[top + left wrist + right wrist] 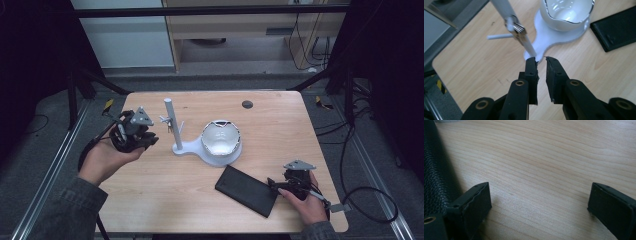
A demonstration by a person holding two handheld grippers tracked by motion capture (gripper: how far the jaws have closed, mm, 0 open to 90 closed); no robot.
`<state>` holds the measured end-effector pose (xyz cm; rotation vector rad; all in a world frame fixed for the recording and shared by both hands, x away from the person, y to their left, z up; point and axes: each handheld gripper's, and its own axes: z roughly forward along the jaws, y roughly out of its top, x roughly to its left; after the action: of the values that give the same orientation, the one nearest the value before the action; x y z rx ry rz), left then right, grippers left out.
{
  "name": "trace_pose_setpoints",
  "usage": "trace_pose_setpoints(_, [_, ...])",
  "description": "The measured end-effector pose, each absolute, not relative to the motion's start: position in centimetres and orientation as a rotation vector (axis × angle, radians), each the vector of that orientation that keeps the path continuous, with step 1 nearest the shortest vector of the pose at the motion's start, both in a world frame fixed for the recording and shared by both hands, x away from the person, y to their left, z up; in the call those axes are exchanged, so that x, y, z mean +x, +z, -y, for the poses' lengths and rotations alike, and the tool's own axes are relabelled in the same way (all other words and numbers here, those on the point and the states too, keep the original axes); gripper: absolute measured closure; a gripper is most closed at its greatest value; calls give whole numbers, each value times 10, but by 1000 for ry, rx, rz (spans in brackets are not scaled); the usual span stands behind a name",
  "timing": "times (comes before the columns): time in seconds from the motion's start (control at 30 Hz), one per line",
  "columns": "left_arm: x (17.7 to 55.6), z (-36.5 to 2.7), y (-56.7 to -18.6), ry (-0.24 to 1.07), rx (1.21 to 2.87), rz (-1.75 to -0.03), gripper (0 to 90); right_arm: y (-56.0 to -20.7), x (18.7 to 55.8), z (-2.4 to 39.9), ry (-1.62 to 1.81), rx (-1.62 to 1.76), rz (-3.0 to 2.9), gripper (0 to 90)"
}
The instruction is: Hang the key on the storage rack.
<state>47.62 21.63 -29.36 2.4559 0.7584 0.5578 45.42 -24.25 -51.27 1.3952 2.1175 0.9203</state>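
Left tongs [541, 60], nearly together and holding nothing, are hovering at 9 o'clock of the white stand [187, 146]; a nudge could topple its bowl [220, 137]. Right tongs [278, 186], wide apart, are resting beside the black case [245, 190], at 5 o'clock on the counter [280, 125].

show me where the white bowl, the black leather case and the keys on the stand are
white bowl [220, 139], high view, on its glossy inner wall.
black leather case [246, 190], high view, on the middle of its top face.
keys [517, 28], left gripper view, on the metal bunch hanging against the white post.
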Motion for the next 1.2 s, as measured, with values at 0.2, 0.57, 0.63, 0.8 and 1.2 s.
trace_pose_setpoints(0.2, [456,-204,-312,509,2420,-690,839,-513,454,243,920,1395,-2117,48])
trace_pose_setpoints(0.57, [440,-180,-370,389,2392,-637,896,-510,456,245,905,1389,-2133,67])
trace_pose_setpoints(0.63, [440,-178,-376,378,2392,-636,896,-508,457,247,906,1387,-2121,63])
trace_pose_setpoints(0.8, [441,-172,-399,329,2388,-642,897,-502,456,255,934,1407,-2043,66])
trace_pose_setpoints(1.2, [447,-153,-424,253,2369,-643,897,-502,456,255,919,1414,-2050,66])
